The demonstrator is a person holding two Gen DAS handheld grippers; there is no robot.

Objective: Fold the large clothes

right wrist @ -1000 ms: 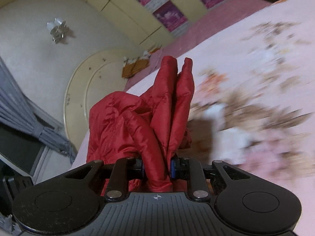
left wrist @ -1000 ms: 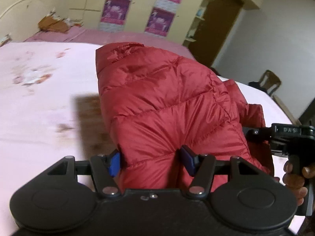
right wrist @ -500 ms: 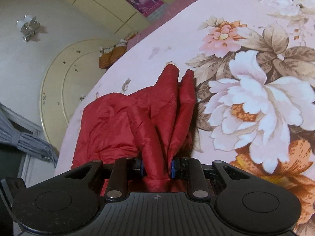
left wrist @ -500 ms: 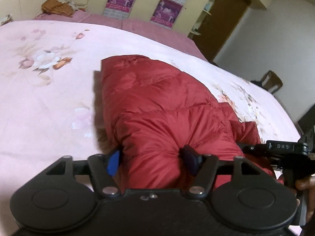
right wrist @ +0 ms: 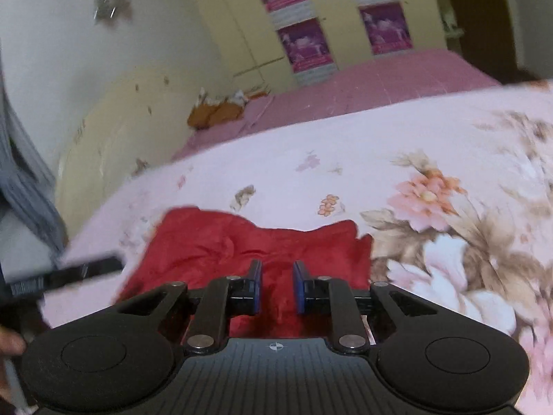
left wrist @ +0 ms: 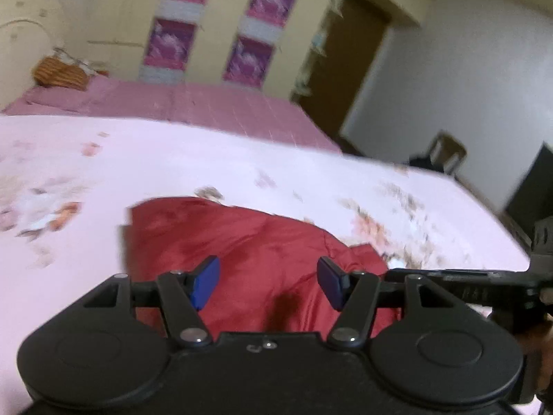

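Left wrist: low over bed, facing the yellow wardrobe (left wrist: 221,27).
Right wrist: alongside, same heading.
Shared: red puffer jacket (left wrist: 262,252) (right wrist: 249,242).

We see a solid red puffy quilted jacket (left wrist: 255,242) — no print on it at all. Under it lies a pale pink bedspread with a floral print (right wrist: 432,159), peach and white blossoms among brown leaves. Behind that we spot a plain rose-pink checked cover (left wrist: 207,107). Black-bodied left gripper (left wrist: 268,282) and black right gripper (right wrist: 276,285) — both with blue pads. Cream cabinet doors carry purple-magenta posters (left wrist: 172,45).
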